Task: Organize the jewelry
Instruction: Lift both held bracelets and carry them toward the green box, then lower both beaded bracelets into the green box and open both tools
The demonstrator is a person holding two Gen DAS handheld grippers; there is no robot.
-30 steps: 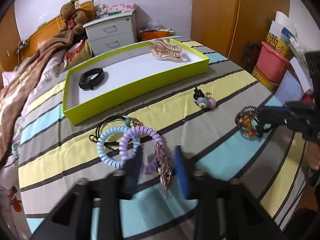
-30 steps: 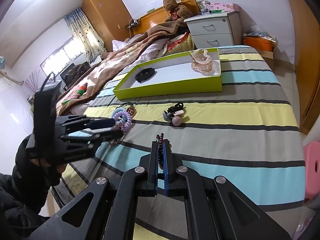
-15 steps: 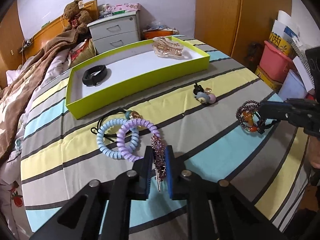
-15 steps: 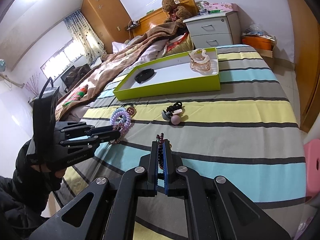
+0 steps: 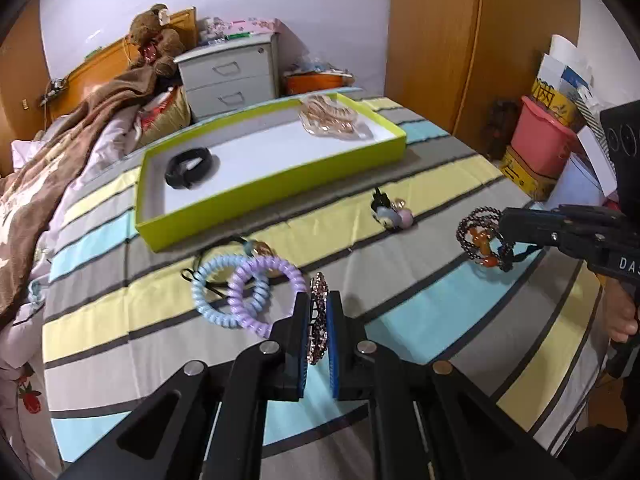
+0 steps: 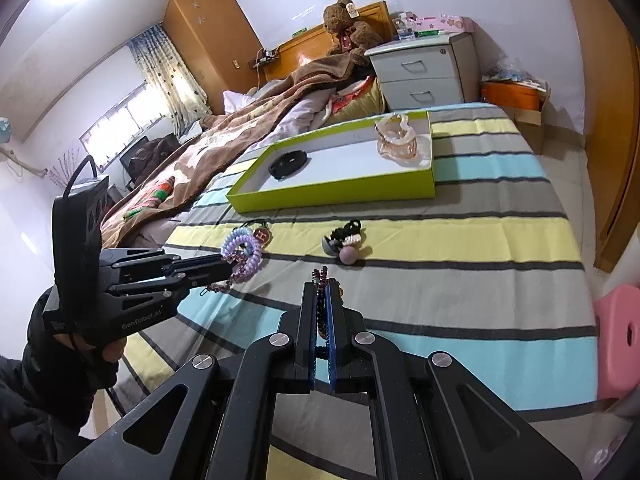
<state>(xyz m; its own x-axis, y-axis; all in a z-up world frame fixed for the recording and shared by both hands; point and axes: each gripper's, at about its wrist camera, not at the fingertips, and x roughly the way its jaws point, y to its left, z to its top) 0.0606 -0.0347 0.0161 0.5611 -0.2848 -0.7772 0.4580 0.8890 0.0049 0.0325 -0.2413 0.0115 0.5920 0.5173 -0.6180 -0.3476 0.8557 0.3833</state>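
Now both my grippers hold jewelry above the striped bed.
L wrist: left gripper [image 5: 318, 312] clamped on rhinestone hair clip [image 5: 317, 316], green tray [image 5: 280, 184] well beyond. R wrist: right gripper [image 6: 321, 304] pinching beaded bracelet [image 6: 321, 300], pads nearly together.

The bed [image 5: 420, 280] wears a striped sheet. On it lie a green tray [image 5: 276, 184] at twelve o'clock, two coil hair ties [image 5: 244, 296] at nine, and a bobble hair tie [image 5: 390, 214] toward two. A brown blanket [image 5: 60, 160] sits at ten.
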